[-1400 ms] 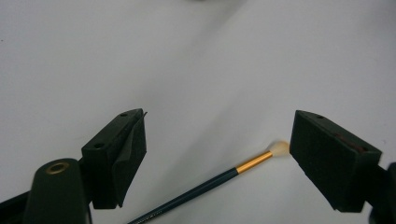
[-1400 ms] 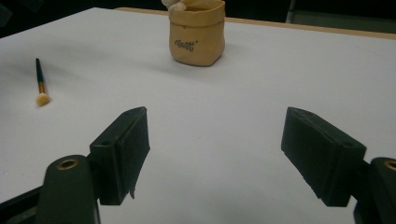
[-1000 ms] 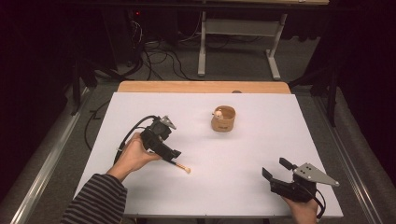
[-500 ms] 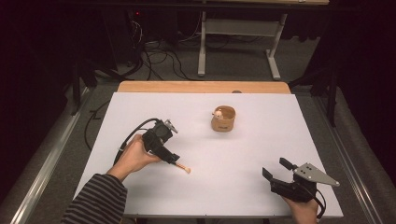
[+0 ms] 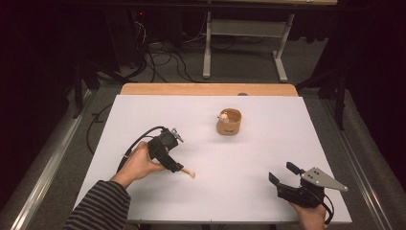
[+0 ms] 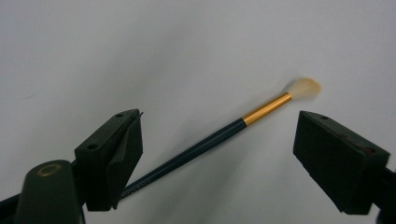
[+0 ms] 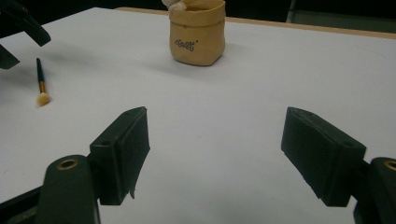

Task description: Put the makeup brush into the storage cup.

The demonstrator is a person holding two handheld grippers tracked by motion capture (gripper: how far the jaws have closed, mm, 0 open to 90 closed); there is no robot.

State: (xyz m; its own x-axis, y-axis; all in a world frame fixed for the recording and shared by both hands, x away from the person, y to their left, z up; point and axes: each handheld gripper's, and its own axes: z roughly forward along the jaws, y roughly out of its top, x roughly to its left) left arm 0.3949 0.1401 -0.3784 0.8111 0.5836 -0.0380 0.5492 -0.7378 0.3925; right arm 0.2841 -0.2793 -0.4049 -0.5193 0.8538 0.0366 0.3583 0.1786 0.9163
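A thin brush point(image 5: 186, 171) with a dark handle, gold ferrule and pale bristles lies flat on the white table point(image 5: 268, 143). My left gripper point(image 5: 174, 166) is open and hangs just over the brush's handle end. In the left gripper view the brush point(image 6: 219, 137) runs diagonally between the wide-apart jaws, touched by neither. My right gripper point(image 5: 281, 172) rests open at the near right with nothing between its jaws. The right gripper view looks across at the brush point(image 7: 41, 84) on the left.
A small tan pouch point(image 5: 229, 122) stands upright past the table's middle, with a pale rounded tip poking over its rim; the right gripper view faces the pouch point(image 7: 197, 32). A wooden strip point(image 5: 206, 89) runs along the far edge.
My left gripper has dipped slightly lower over the brush. The brush, the pouch and the right gripper have not moved.
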